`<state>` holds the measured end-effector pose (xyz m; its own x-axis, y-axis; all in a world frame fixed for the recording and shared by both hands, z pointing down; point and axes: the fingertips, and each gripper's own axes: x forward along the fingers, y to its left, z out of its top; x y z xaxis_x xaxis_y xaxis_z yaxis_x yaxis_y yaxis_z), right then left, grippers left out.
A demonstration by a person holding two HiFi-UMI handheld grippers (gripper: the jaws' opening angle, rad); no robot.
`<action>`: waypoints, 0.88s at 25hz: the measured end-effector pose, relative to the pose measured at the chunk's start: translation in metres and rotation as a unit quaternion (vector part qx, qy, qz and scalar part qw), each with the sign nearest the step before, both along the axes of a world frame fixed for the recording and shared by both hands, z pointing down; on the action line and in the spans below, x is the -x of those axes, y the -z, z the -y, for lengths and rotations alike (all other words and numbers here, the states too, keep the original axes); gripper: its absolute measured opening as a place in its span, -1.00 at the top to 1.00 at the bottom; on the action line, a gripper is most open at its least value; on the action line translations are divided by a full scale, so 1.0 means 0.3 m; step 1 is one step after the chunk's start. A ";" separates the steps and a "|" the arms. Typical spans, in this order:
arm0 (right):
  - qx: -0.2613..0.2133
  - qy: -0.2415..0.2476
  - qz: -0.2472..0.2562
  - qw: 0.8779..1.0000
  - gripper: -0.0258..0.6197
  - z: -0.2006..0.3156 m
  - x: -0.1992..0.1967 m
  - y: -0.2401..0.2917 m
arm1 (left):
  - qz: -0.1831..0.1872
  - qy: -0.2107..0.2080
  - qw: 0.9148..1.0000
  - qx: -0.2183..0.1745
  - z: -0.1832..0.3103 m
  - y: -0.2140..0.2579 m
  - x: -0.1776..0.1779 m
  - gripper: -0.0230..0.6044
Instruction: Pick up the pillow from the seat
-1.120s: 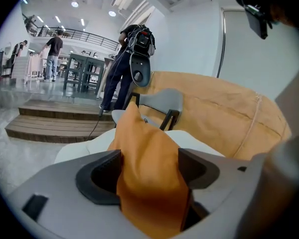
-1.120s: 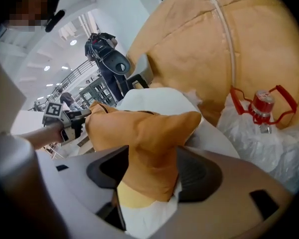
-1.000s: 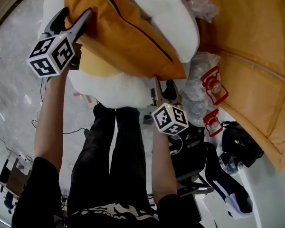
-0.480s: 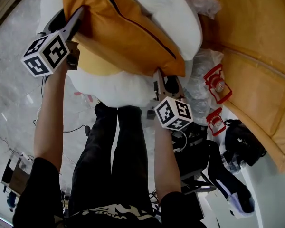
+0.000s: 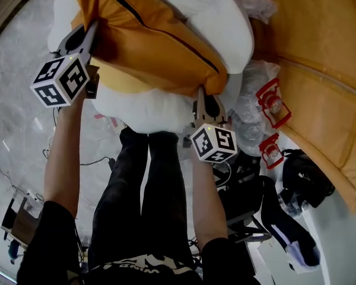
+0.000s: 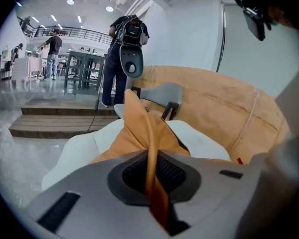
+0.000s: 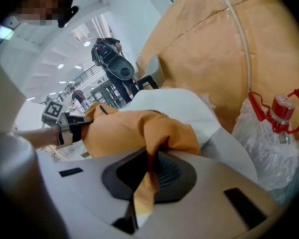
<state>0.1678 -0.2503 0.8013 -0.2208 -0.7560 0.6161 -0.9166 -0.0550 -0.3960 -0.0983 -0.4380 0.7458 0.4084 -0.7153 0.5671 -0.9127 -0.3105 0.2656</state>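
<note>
The white padded seat (image 5: 142,108) in front of me carries the orange pillow (image 5: 154,40). It lies slantwise across the seat, so white padding shows past both its long sides and its near corners reach the seat's near edge. The seat stands on a pale grey marbled floor (image 5: 24,52); just off the seat's right edge, a crumpled clear plastic bag (image 5: 249,100) with red-handled bottles (image 5: 272,104) rests against a large tan upholstered cushion (image 5: 320,58), and nearer me on that side lie a black bag (image 5: 305,180) and a dark shoe (image 5: 282,230).
</note>
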 end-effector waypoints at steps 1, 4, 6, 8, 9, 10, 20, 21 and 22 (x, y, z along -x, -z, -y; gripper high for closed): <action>-0.003 0.007 -0.001 1.000 0.79 -0.011 0.005 0.018 | -0.002 -0.003 1.000 -0.004 -0.021 0.028 0.009 0.84; -0.012 0.024 -0.009 1.000 0.79 -0.042 0.018 0.104 | -0.002 -0.009 1.000 -0.009 -0.090 0.116 0.045 0.84; -0.015 0.038 -0.016 0.999 0.79 -0.058 0.027 0.181 | 0.009 -0.008 1.000 -0.001 -0.147 0.177 0.079 0.84; -0.017 0.048 -0.023 0.998 0.79 -0.069 0.028 0.278 | 0.013 -0.001 1.000 0.009 -0.209 0.252 0.107 0.84; -0.021 0.050 -0.025 0.998 0.79 -0.071 0.028 0.335 | 0.012 0.003 1.000 0.012 -0.238 0.300 0.120 0.85; -0.025 0.053 -0.026 0.998 0.79 -0.072 0.030 0.398 | 0.010 0.007 1.000 0.014 -0.268 0.355 0.133 0.85; -0.104 0.106 -0.021 0.989 0.79 -0.165 0.102 1.084 | -0.007 0.030 0.999 -0.033 -0.537 1.049 0.255 0.85; -0.111 0.113 -0.020 0.987 0.79 -0.186 0.111 1.141 | -0.007 0.032 0.999 -0.041 -0.567 1.116 0.264 0.85; -0.117 0.119 -0.018 0.986 0.79 -0.209 0.118 1.196 | -0.007 0.033 0.998 -0.052 -0.598 1.181 0.272 0.85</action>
